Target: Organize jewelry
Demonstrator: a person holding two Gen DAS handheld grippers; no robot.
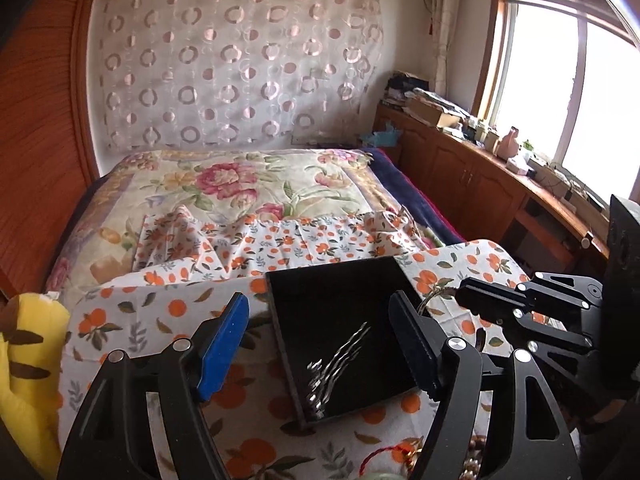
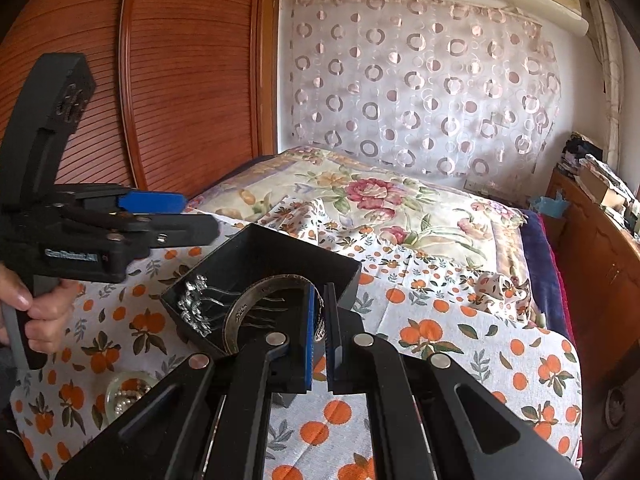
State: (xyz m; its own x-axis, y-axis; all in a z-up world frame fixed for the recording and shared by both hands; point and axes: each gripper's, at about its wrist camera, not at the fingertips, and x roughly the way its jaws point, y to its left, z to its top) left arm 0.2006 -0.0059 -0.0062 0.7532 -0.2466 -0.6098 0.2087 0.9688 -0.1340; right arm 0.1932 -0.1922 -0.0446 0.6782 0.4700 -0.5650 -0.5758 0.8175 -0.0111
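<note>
A black open box [image 1: 348, 280] sits on a table with an orange-print cloth. Several silver hairpins [image 1: 336, 364] lie inside it; they also show in the right wrist view [image 2: 200, 304]. My right gripper [image 2: 320, 320] is shut on a silver bangle [image 2: 248, 300] and holds it over the box [image 2: 280, 252]. In the left wrist view the right gripper [image 1: 460, 294] is at the box's right rim, with a bit of the bangle [image 1: 436, 294] showing. My left gripper [image 1: 320, 344] is open and empty above the box; it hovers left of the box in the right wrist view [image 2: 188, 216].
A glass dish of pearl beads [image 2: 128, 394] stands on the cloth near the left hand. A red cord and beads [image 1: 384, 454] lie at the table's near edge. A bed with floral covers [image 1: 240, 184] lies beyond. A yellow plush [image 1: 28, 360] is at the left.
</note>
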